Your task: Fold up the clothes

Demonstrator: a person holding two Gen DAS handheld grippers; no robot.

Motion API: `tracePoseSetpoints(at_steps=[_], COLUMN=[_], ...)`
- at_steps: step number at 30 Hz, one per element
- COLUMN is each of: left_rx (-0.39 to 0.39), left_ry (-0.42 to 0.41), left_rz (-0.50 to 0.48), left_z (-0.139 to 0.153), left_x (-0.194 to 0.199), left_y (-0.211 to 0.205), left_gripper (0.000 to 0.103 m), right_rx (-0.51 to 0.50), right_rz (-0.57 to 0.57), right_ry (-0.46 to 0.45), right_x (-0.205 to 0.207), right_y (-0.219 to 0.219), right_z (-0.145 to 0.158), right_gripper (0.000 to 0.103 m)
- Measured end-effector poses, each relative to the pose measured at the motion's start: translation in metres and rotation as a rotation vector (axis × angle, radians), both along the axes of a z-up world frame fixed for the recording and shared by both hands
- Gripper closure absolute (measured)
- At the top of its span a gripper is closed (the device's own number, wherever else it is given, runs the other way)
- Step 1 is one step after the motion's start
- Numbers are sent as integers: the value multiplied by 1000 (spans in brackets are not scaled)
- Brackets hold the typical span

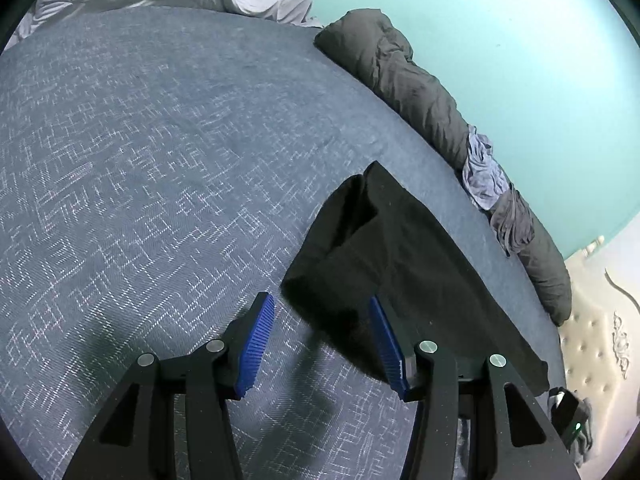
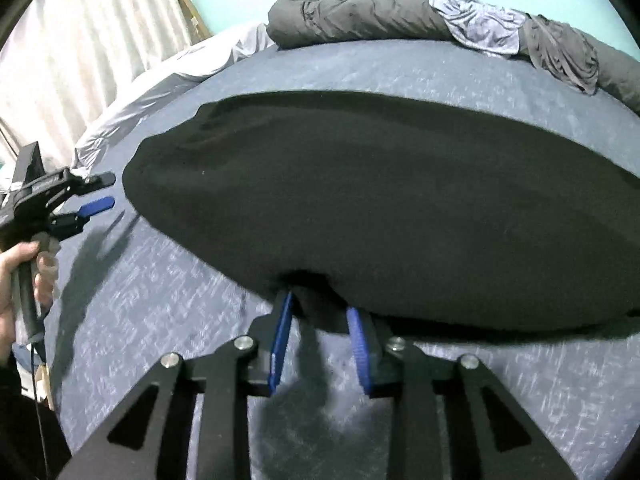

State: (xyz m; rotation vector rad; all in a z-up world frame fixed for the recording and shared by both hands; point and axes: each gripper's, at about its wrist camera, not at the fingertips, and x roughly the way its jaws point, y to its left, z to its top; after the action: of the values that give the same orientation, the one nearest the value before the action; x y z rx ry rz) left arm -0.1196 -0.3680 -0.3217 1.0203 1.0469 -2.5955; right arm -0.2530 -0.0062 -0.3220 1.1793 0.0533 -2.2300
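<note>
While the black garment (image 2: 380,208) lies flat on the bed (image 1: 160,140), long axis left to right:
Right claw (image 2: 318,306): clamped on its near hem.
Left claw (image 1: 320,308): apart, empty, beside its left end.
Nearer hand: right.

tongs (image 2: 318,312): black frames | ribbed blue pads | silver screws | dark sleeve
</note>
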Motion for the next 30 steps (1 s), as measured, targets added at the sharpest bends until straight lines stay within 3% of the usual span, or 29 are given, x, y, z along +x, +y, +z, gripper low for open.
tracePoseSetpoints(at_steps=[3, 7, 13, 14, 18, 22, 25, 26, 29, 30], left_rx=[-2, 0, 0, -1, -3, 4, 5, 5, 1, 0], left_ry=[-1, -2, -2, -2, -3, -6, -5, -5, -7, -8], left_rz=[-1, 0, -5, -6, -3, 2, 1, -2, -10, -12], left_z=[-1, -1, -1, -1, -2, -3, -3, -3, -2, -2], left_x=[0, 1, 0, 0, 1, 1, 0, 0, -2, -2], left_y=[0, 0, 1, 1, 1, -2, -1, -1, 2, 2], left_gripper=[49, 49, 49, 49, 49, 49, 49, 49, 48, 48], right_rx=[19, -33, -25, -31, -26, -35, -28, -22, -28, -31], right_rz=[-6, -11, 124, 137, 202, 110, 23, 11, -1, 4], right_ry=[-18, -36, -28, -41, -62, -24, -27, -35, -71, -79], right_x=[-10, -11, 19, 21, 35, 34, 24, 21, 14, 13], right_y=[-12, -16, -16, -14, -12, 4, 18, 20, 21, 18], right_z=[-4, -4, -5, -6, -9, 9, 16, 15, 13, 11], right_gripper=[53, 51, 89, 101, 102, 102, 100, 95, 63, 61])
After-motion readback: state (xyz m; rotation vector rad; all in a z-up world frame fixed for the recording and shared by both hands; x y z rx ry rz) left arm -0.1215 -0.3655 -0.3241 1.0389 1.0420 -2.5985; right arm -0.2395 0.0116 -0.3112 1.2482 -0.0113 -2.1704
